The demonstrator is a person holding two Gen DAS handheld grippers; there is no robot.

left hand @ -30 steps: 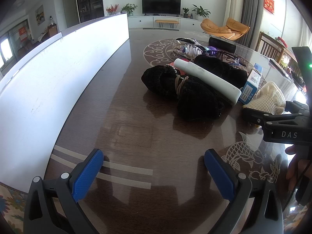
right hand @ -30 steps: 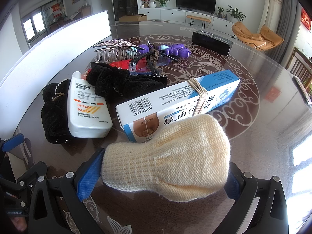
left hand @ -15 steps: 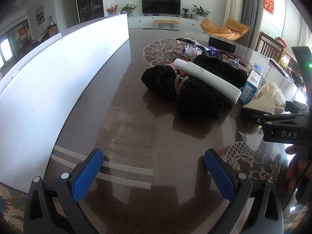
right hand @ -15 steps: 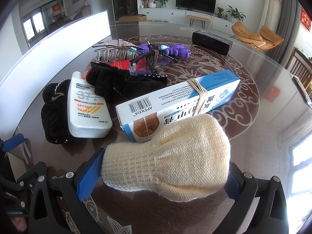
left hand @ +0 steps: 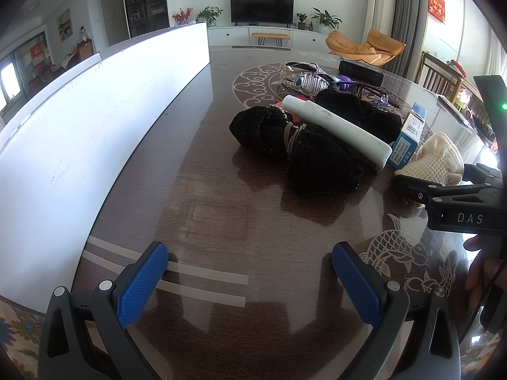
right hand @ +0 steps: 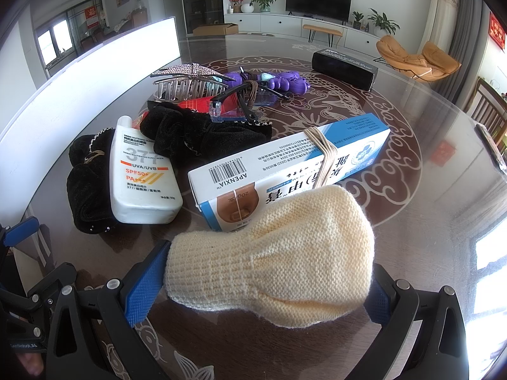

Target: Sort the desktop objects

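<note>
Cream knitted mitten sits right between the blue pads of the right gripper, both pads pressed against its sides, the claw closed onto the wool just above the dark glossy wooden table. Just behind the mitten lies a long blue-and-white cardboard box with a tan rubber band around it. To its left a white sunscreen bottle rests on a black velvet scrunchie; another black velvet hair bow lies beyond, then a rhinestone claw clip and purple plastic toy. Over on the other side, the left gripper hovers with its claw spread wide and nothing in it, over bare tabletop beside a white panel.
</note>
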